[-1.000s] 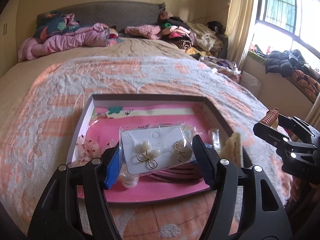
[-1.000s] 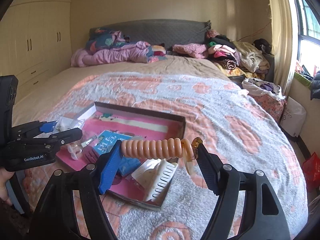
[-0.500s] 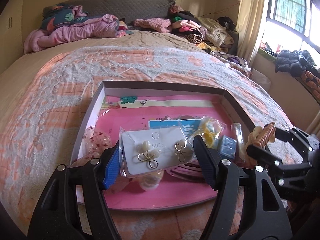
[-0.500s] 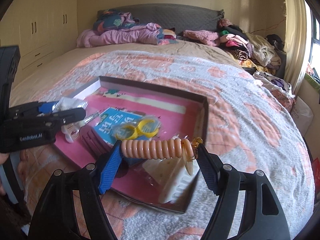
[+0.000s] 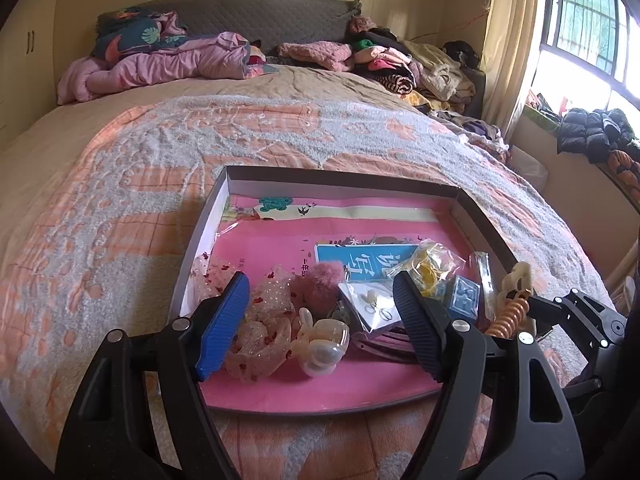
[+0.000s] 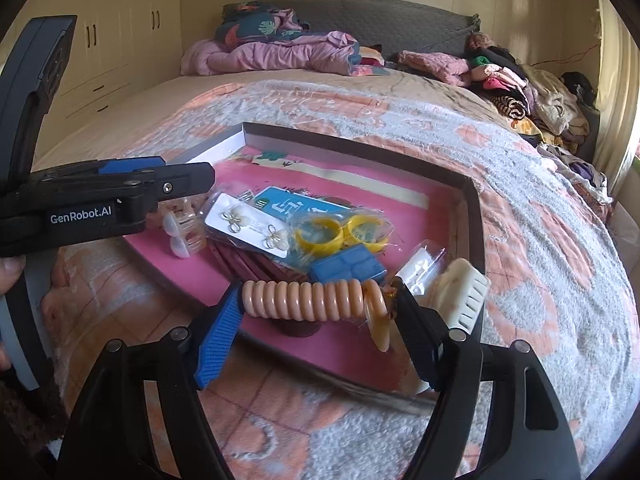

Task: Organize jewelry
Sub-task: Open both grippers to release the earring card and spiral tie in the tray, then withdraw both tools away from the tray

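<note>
Opening, the right gripper (image 6: 318, 322) jaws barely pinch the coil hair tie (image 6: 308, 300); it may bounce off the tray (image 6: 474, 216). Left gripper (image 5: 320, 320) jaws widen, empty.

A bed (image 5: 132, 184) with an orange-and-grey blanket (image 5: 280, 128) bears a shallow tray (image 5: 340, 182), pink quilts (image 5: 160, 68) and piled clothes (image 5: 400, 64).
</note>
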The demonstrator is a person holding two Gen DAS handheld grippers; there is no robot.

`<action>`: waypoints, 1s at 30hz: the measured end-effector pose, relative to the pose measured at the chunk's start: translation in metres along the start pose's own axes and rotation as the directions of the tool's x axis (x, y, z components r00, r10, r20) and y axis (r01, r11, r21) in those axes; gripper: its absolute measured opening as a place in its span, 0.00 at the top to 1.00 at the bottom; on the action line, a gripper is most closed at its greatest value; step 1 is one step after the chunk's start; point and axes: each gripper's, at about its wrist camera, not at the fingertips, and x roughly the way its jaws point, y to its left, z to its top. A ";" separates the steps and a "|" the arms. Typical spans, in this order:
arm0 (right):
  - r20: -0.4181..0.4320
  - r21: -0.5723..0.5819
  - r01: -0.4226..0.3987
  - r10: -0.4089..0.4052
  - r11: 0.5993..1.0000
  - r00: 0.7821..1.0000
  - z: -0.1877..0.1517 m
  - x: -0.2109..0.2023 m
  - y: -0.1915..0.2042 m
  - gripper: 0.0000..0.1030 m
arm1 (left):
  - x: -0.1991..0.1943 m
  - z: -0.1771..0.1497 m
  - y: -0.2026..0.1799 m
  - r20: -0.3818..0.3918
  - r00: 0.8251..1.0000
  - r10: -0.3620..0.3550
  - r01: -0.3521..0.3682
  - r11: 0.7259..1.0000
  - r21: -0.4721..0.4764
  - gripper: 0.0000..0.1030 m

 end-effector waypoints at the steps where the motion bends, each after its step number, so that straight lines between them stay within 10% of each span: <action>1: 0.002 0.004 -0.001 0.001 1.000 1.000 0.000 -0.002 0.000 0.27 | -0.002 0.000 0.000 0.002 1.000 0.000 0.000 1.000 -0.001 0.36; 17: 0.164 0.166 0.062 -0.090 0.984 0.982 -0.014 -0.090 -0.019 0.09 | -0.066 -0.014 -0.006 0.074 0.996 0.045 -0.044 0.999 -0.006 0.11; 30: 0.201 0.209 0.093 -0.136 0.974 0.970 -0.037 -0.135 -0.018 0.06 | -0.120 -0.044 -0.018 0.115 0.990 0.087 -0.087 0.996 -0.008 0.11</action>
